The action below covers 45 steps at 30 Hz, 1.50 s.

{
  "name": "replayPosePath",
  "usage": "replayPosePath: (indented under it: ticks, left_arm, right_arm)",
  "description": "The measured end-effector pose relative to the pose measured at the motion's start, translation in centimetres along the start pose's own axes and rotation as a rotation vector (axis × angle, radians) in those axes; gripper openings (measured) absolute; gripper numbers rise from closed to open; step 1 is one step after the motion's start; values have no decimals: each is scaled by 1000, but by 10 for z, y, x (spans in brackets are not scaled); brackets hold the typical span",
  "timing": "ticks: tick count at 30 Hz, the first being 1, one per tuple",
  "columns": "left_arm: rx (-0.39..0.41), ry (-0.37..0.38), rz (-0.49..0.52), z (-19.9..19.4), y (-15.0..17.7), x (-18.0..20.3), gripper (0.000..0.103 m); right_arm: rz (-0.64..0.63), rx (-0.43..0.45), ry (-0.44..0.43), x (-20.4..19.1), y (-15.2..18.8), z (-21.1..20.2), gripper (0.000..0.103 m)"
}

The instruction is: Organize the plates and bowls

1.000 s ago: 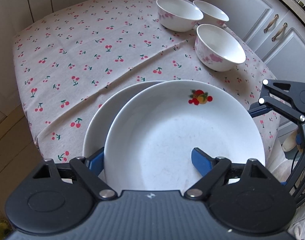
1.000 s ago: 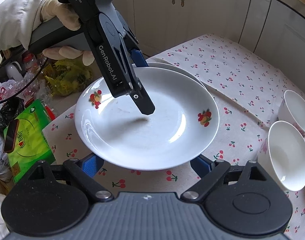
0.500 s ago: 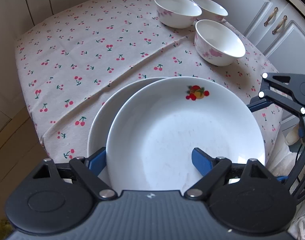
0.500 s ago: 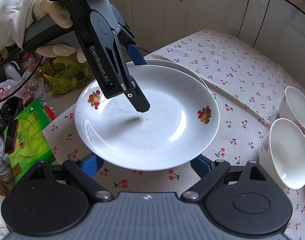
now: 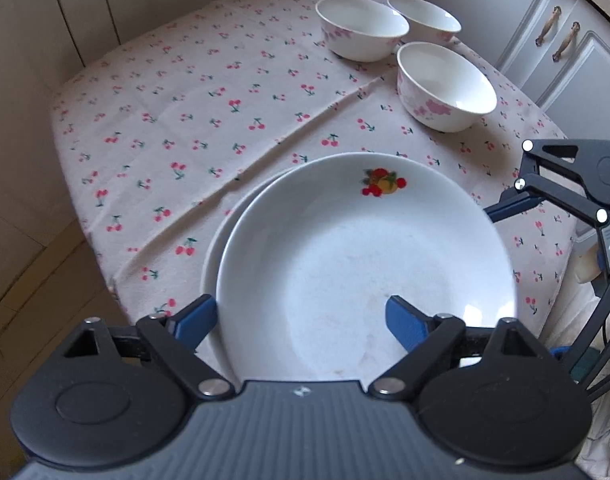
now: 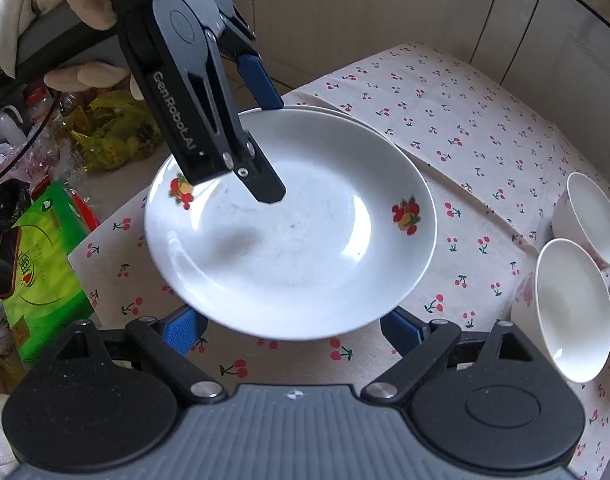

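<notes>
Your left gripper [image 5: 301,316] has just been opening; its blue fingers [image 5: 405,322] straddle the near rim of the top plate [image 5: 357,256], one over the glossy white basin, without pressing it. That plate rests on a second plate [image 5: 225,224] by the table's near edge. Your right gripper [image 6: 293,326] stands wide apart, empty. Three round flower-printed bowls [image 5: 445,84] cluster toward the far corner of the cherry-print tablecloth [image 5: 193,120].

Top plate [image 6: 297,240] — glossy white ceramic; bowls [image 5: 447,86] likewise glazed; tablecloth [image 5: 209,112] — matt printed cloth, creased.
</notes>
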<state>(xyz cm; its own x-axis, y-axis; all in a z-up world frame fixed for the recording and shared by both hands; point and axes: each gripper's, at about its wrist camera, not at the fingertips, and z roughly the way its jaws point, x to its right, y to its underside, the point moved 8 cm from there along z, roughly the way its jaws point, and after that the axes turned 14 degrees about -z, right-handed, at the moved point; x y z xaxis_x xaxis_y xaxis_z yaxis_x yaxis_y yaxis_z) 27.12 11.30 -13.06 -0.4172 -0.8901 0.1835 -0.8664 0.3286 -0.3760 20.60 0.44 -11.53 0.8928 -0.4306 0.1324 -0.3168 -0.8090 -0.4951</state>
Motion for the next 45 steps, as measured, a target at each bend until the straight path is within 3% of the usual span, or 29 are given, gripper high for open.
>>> replayPosePath:
  ticks: [9, 15, 19, 23, 27, 30, 35, 39, 45]
  left_arm:
    - [24, -22, -13, -3, 7, -5, 96]
    - [254, -96, 44, -36, 8, 25, 97]
    - [403, -115, 48, -47, 5, 61, 98]
    - [535, -55, -25, -50, 0, 97, 99]
    - [618, -79, -98, -41, -10, 127, 99]
    - [619, -63, -134, -25, -17, 148, 99]
    - [587, -103, -91, 14, -30, 173, 99]
    - [598, -159, -67, 35, -46, 180, 99]
    - [563, -165, -44, 68, -61, 186, 98]
  right_arm:
    - [40, 45, 10, 6, -2, -5, 99]
    - [125, 226, 77, 30, 18, -47, 100]
    - [216, 286, 161, 61, 40, -71, 100]
    - [301, 316, 223, 95, 70, -89, 100]
    - [364, 329, 269, 121, 98, -97, 100]
    - [398, 355, 272, 138, 112, -99, 100]
    - [457, 372, 231, 165, 124, -91, 99]
    - [470, 374, 221, 178, 127, -80, 98]
    - [486, 366, 201, 196, 123, -59, 92]
